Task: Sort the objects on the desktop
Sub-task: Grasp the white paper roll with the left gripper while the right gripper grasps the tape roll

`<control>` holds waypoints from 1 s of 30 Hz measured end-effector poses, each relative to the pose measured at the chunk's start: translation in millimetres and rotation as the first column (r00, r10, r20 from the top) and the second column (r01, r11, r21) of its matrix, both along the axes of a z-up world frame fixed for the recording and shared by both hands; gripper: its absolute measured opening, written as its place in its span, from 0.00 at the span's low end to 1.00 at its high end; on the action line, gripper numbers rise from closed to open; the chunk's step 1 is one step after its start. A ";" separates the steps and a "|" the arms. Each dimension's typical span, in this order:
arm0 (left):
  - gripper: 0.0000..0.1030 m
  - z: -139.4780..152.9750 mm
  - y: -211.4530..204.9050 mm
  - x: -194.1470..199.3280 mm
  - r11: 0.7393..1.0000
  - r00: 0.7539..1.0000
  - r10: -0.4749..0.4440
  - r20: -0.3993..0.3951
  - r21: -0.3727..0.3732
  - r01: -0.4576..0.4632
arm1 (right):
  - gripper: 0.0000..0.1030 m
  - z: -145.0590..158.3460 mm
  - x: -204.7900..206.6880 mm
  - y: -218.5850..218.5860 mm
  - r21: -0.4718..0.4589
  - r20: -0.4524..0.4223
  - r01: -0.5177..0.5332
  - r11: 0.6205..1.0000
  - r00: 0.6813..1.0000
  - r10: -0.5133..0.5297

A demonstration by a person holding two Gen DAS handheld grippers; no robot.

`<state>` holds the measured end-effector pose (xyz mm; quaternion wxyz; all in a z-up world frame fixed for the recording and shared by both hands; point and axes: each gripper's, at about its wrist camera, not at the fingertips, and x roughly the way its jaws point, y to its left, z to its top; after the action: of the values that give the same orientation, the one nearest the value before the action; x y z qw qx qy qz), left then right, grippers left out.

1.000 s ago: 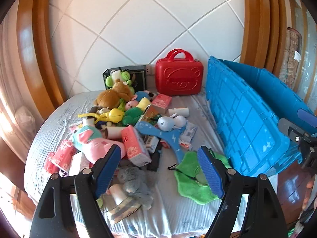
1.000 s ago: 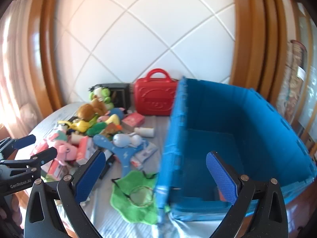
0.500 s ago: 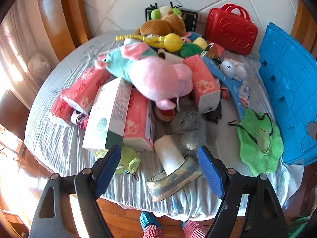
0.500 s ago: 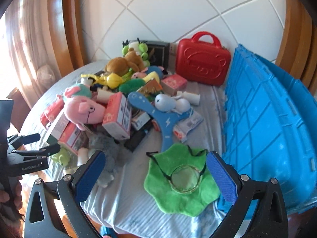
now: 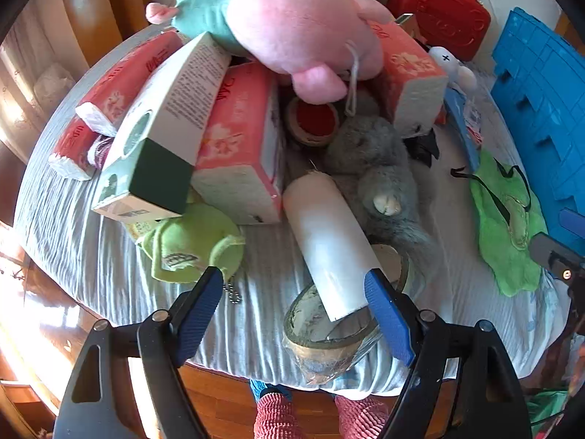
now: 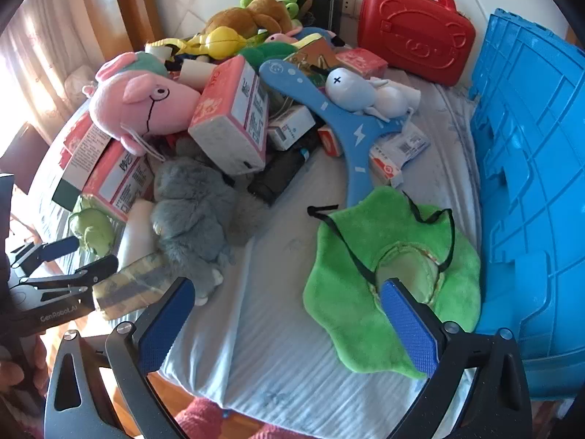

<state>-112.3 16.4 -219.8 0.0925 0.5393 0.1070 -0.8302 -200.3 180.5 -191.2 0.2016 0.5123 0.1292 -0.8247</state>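
**Both grippers released above the near edge of the table**

Now the left gripper [image 5: 292, 303] hangs with jaws spread and nothing pressed between them; a white roll [image 5: 329, 245] lies slanted in the gap, its lower end resting in a tape ring [image 5: 325, 340] at the table's near edge. Whether the right pad touches the roll cannot be told. Just left of the gap sits a small green plush [image 5: 193, 241]. Behind the roll lies a grey plush [image 5: 380, 168], and past that tissue packs [image 5: 241, 146] and a white-and-green box [image 5: 164, 120] lean together under a pink plush [image 5: 303, 25].

Likewise the right gripper [image 6: 289, 318] is released, holding nothing, over bare grey cloth [image 6: 274, 274] near the same edge. Its right finger overlaps a green frilled hat [image 6: 365, 285] with black straps. Beyond the hat a blue boomerang [image 6: 343, 124] carries a pale blue-and-white plush [image 6: 351, 89]. A red case [image 6: 416, 29] stands at the far edge, and a blue crate [image 6: 530, 183] fills the right side.
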 end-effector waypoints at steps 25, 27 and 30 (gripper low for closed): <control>0.44 21.8 38.3 -9.8 0.975 0.972 -0.214 -0.098 0.030 0.218 | 1.00 -45.8 21.2 7.0 -0.017 0.153 0.090 0.996 0.984 -0.086; 0.44 37.3 27.4 -7.5 0.979 0.971 -0.198 -0.135 0.022 0.203 | 1.00 -42.0 23.5 2.3 -0.042 0.160 0.090 0.995 0.984 -0.082; 0.44 52.9 10.9 -2.6 0.984 0.970 -0.179 -0.167 -0.023 0.178 | 1.00 -39.1 29.4 -12.5 -0.070 0.172 0.069 0.995 0.983 -0.056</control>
<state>-114.8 27.3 -166.9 0.0100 0.4743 0.0624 -0.8781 -170.9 168.0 -230.3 0.2052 0.5767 0.0641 -0.7882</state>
